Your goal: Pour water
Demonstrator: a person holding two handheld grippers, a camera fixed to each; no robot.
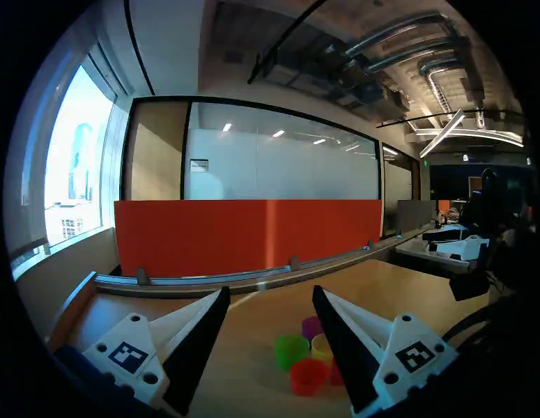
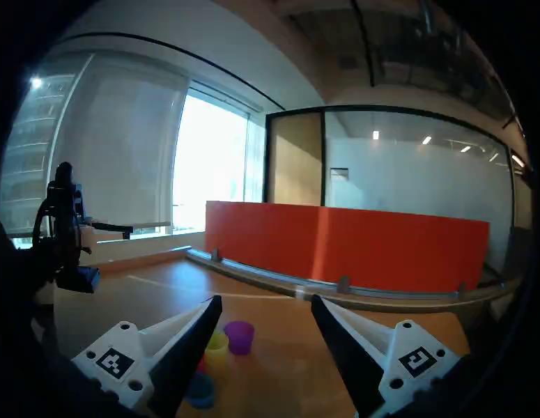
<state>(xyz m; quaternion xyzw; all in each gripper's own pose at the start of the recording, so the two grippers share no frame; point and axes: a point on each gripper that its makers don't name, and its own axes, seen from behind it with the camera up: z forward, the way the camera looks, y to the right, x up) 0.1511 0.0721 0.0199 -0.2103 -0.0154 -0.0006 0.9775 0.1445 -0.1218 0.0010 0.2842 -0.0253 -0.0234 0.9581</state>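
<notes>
Wooden table [image 1: 381, 279] before an orange partition [image 1: 249, 233]; left hand-held gripper [image 1: 270, 290] and right hand-held gripper [image 2: 265, 298] both gape, empty

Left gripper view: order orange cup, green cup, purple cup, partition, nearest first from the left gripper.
1. Orange cup, centre front.
2. Green cup, left of it.
3. Purple cup, behind both.
4. Partition, far back.
</notes>
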